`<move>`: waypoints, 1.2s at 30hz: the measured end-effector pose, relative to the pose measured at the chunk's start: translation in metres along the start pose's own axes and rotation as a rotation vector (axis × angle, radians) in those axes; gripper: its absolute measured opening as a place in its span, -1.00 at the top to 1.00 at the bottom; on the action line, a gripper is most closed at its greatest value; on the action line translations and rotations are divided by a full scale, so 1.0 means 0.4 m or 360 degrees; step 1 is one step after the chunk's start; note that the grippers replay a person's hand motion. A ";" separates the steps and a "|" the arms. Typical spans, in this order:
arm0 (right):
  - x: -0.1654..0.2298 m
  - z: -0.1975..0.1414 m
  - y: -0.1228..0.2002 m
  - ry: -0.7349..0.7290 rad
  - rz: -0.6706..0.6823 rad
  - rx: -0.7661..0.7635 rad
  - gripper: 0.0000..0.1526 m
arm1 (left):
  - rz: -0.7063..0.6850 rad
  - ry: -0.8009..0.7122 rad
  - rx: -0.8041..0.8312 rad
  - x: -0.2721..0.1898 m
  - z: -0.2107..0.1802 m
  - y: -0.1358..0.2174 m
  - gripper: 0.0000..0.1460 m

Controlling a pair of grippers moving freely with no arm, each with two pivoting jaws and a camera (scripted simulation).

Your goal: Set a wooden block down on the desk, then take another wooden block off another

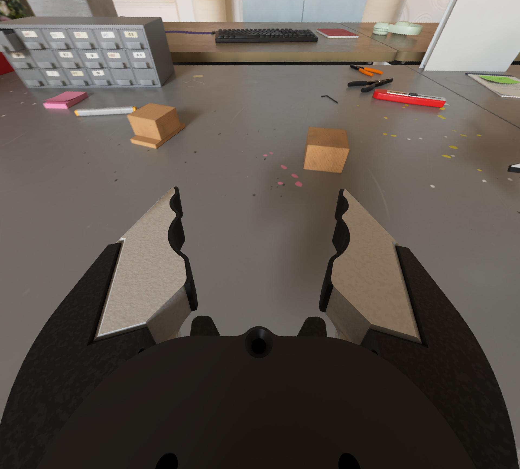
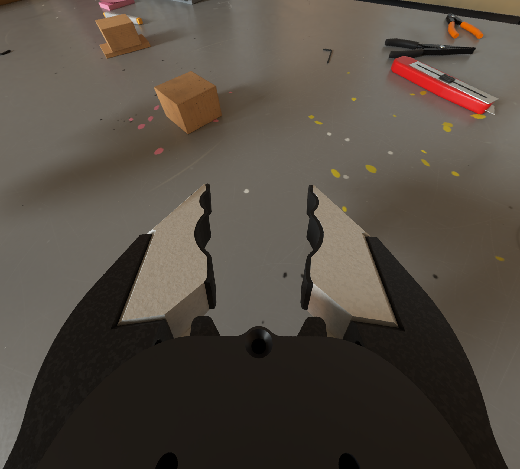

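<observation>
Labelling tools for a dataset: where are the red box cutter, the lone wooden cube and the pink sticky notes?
red box cutter [image 2: 439, 84], right wrist view, body middle.
lone wooden cube [image 1: 326, 150], left wrist view, front face.
pink sticky notes [image 1: 65, 99], left wrist view, top.

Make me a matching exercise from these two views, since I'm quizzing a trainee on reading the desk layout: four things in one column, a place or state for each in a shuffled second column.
Things:
1. wooden cube
2. stacked wooden block
3. red utility knife
4. left gripper

Places or states:
A. sits on a flat wooden slab
B. lies beside the black pliers
C. open, holding nothing
D. alone on the grey desk by pink paint spots

Pairs: 1-D, 2-A, 3-B, 4-C
</observation>
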State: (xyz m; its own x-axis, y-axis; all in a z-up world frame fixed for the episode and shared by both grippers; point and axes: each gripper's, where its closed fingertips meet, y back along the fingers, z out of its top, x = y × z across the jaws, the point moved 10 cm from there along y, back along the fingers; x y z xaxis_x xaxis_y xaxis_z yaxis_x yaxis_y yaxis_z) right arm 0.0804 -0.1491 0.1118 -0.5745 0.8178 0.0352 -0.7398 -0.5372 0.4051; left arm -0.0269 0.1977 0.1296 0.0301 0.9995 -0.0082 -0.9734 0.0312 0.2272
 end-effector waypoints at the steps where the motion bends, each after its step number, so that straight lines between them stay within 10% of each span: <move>1: 0.004 0.001 -0.001 0.0007 0.0008 0.0005 0.10 | 0.0018 0.0001 0.0001 0.000 -0.008 0.015 -0.49; 12: 0.019 0.005 0.001 0.0043 0.0024 0.0006 0.10 | 0.0040 -0.0011 0.0190 0.114 0.045 -0.002 -0.38; 22: 0.004 0.016 0.018 0.0044 0.0000 -0.0026 0.10 | -0.0173 -0.0249 0.0659 0.352 0.293 -0.364 -0.35; 36: -0.015 0.020 0.026 0.0044 -0.0035 -0.0026 0.11 | -0.0281 -0.0349 0.1477 0.484 0.192 -0.771 -0.31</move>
State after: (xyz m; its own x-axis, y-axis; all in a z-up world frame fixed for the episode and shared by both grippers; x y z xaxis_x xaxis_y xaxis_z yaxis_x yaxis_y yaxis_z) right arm 0.0790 -0.1578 0.1231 -0.5673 0.8235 0.0012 -0.7579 -0.5227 0.3903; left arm 0.2968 0.3816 0.1327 0.2918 0.9554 0.0449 -0.3872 0.0751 0.9189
